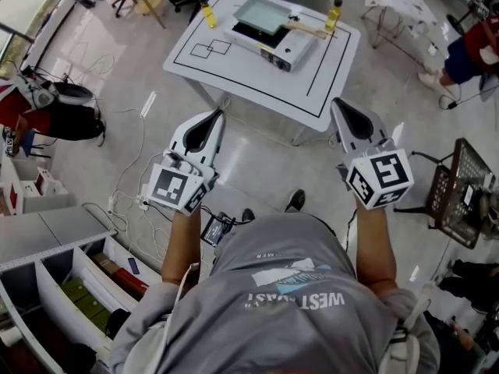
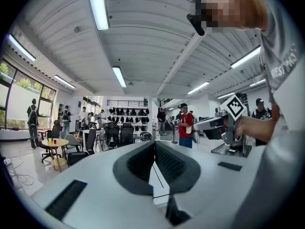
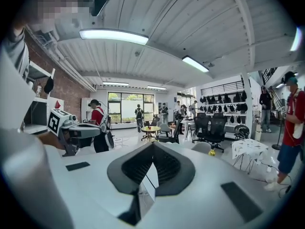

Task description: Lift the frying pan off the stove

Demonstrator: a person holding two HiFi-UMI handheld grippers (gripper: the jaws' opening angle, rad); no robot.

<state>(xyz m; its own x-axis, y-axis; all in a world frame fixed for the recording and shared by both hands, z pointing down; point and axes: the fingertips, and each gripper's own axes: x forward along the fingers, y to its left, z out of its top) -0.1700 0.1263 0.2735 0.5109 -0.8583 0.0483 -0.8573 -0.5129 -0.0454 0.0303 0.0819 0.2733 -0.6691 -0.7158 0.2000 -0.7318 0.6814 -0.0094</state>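
While the square grey frying pan (image 1: 263,12) sits on the white stove (image 1: 274,47) at the far edge of the white table (image 1: 234,80), left gripper (image 1: 220,114) and right gripper (image 1: 336,103) hang clenched, empty, well apart from it, so approaching seems next.

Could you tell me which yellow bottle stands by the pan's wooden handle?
The right-hand bottle in the head view, beside the tip of the handle; the left-hand bottle stands beyond the stove.
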